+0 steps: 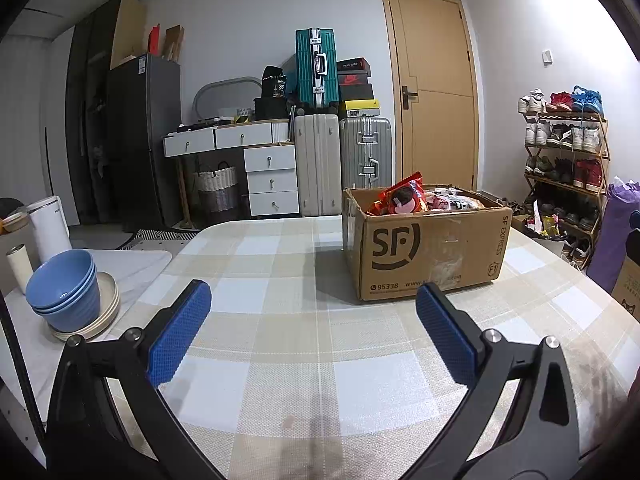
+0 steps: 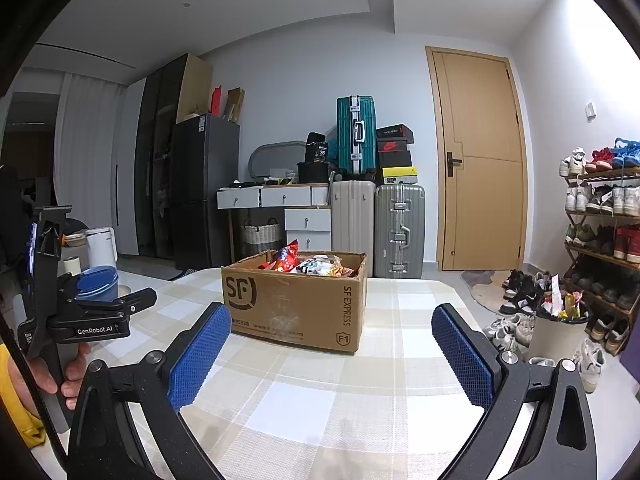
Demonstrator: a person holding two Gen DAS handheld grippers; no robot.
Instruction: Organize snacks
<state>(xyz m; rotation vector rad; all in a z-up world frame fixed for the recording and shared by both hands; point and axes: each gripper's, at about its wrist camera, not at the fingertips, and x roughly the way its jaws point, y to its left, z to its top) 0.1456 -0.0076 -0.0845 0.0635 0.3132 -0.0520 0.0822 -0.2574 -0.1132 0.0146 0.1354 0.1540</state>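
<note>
A brown cardboard box [image 1: 424, 252] printed "SF" stands on the checked tablecloth [image 1: 288, 312], filled with snack packets [image 1: 404, 200], the tallest a red-orange bag. My left gripper [image 1: 314, 304] is open and empty, hovering over the table short of the box and a little to its left. In the right wrist view the same box [image 2: 296, 300] with its snack packets [image 2: 308, 264] sits straight ahead. My right gripper [image 2: 332, 328] is open with nothing between its blue pads. The left gripper [image 2: 108, 292] shows at the left edge, held by a hand [image 2: 68, 376].
Stacked blue bowls [image 1: 66, 292] on a cream plate, a white kettle [image 1: 50, 228] and a cup stand at the table's left. Beyond the table: suitcases [image 1: 344, 160], white drawers, a door. On the right a shoe rack [image 2: 604, 240] and a full bin [image 2: 560, 324].
</note>
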